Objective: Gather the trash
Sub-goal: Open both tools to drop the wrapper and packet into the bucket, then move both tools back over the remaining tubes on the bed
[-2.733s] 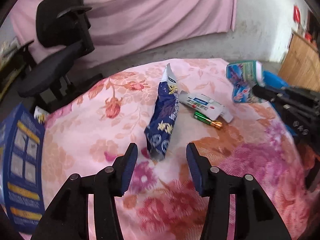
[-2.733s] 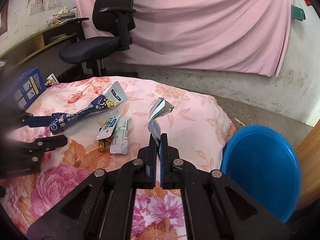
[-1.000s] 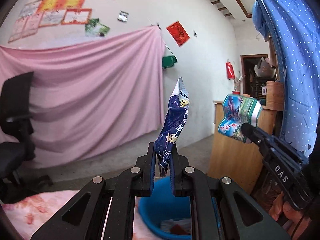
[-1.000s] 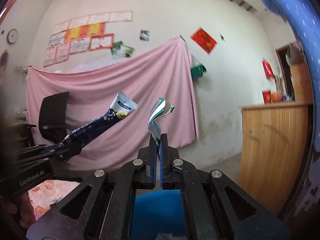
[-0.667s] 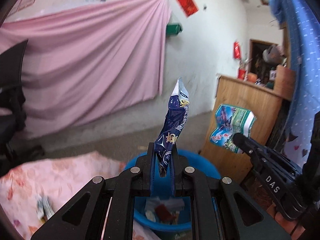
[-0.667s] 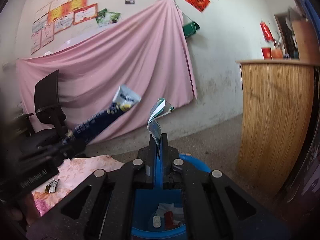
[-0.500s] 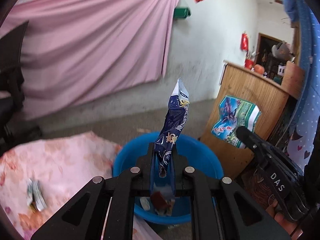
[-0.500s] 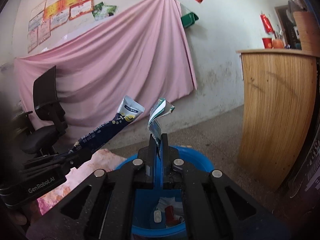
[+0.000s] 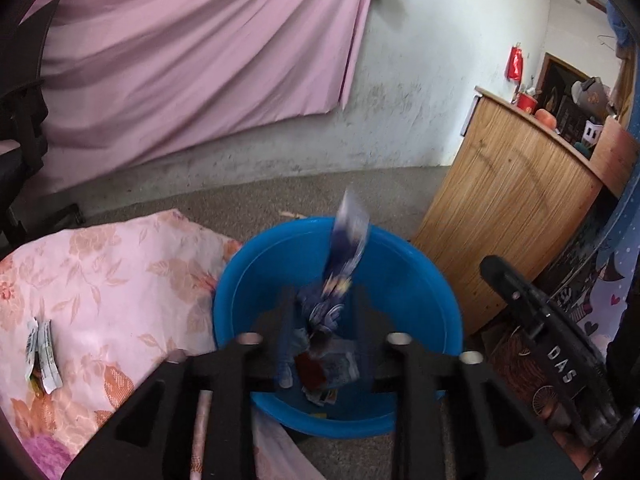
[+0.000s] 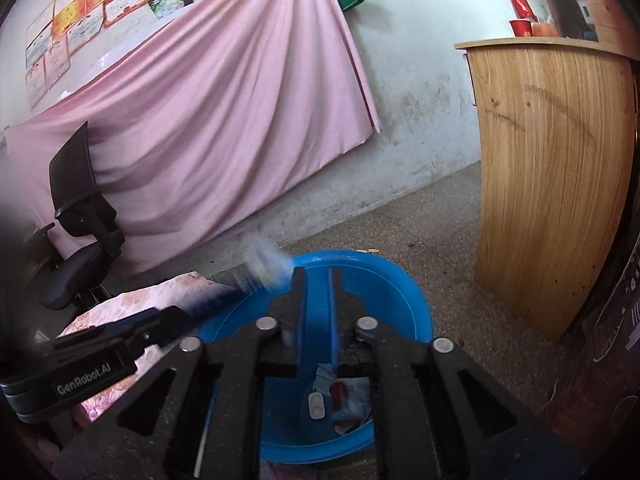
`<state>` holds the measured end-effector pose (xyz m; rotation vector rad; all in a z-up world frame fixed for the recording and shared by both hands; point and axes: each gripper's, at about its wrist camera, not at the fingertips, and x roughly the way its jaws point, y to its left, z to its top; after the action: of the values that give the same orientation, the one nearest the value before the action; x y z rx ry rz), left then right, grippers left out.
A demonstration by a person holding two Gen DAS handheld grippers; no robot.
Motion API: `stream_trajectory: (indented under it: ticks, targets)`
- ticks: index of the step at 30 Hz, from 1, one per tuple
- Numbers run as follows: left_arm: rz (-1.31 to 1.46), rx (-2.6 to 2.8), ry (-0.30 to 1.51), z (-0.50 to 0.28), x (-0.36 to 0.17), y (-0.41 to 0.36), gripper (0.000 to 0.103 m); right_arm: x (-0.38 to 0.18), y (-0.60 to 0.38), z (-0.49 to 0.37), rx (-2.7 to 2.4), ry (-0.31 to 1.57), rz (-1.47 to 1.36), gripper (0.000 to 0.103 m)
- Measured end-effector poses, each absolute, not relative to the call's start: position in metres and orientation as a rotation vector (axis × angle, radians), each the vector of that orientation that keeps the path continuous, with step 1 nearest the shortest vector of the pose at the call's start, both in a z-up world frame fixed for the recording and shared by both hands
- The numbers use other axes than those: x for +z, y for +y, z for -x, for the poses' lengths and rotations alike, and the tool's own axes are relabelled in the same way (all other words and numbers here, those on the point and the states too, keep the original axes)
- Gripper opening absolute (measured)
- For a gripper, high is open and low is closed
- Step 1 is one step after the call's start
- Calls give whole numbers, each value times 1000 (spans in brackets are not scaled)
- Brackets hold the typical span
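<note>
Over the blue basin (image 9: pixel 420 280), both grippers' jaws stand parted; dark-blue wrapper (image 9: pixel 340 280) drops at 12 o'clock, released for disposal

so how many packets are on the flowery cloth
2: one packet and a second packet beside it, near the left edge of the cloth. Others may be hidden.

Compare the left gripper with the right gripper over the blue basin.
The left gripper has a blurred dark blue wrapper between its fingers; the right gripper has nothing between its own. The left gripper's fingers stand wider apart than the right gripper's. Both are open, above the blue basin.
</note>
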<state>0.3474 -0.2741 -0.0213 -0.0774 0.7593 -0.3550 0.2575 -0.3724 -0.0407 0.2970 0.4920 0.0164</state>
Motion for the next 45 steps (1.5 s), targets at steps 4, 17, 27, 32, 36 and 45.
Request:
stream_trajectory:
  ticks: [4, 17, 27, 32, 36, 45]
  targets:
    - [87, -343, 764, -348, -23, -267, 34, -36, -372, -254, 9, 480, -295, 58]
    - [170, -212, 472, -302, 21, -185, 98, 7, -345, -229, 19, 282, -220, 103]
    - [98, -91, 277, -248, 53, -113, 101, 38, -290, -201, 137, 69, -185, 103]
    - [59, -21, 244, -230, 64, -74, 101, 49, -255, -188, 183, -13, -166, 103]
    - [66, 28, 241, -217, 69, -39, 101, 53, -225, -184, 217, -60, -132, 103]
    - [56, 104, 157, -185, 49, 5, 101, 50, -165, -183, 302, -106, -10, 103]
